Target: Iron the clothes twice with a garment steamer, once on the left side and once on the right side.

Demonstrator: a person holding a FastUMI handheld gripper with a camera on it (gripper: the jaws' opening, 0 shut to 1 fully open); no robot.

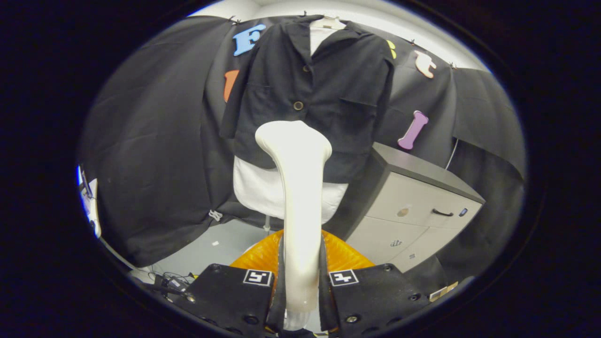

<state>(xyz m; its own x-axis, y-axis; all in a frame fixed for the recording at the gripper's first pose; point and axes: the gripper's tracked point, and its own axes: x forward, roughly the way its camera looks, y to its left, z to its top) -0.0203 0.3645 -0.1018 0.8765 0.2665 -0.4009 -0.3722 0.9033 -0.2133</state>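
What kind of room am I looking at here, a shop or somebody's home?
Probably neither: a staged test booth. Black cloth drapes the walls, a dark jacket hangs on display beside a plain drawer cabinet, and the tool is shut on a white garment steamer.

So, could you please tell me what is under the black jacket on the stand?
A white garment hangs below the black jacket hem and shows at the collar. Its middle is covered by the jacket and by the white steamer, which the hand-held gripper grips.
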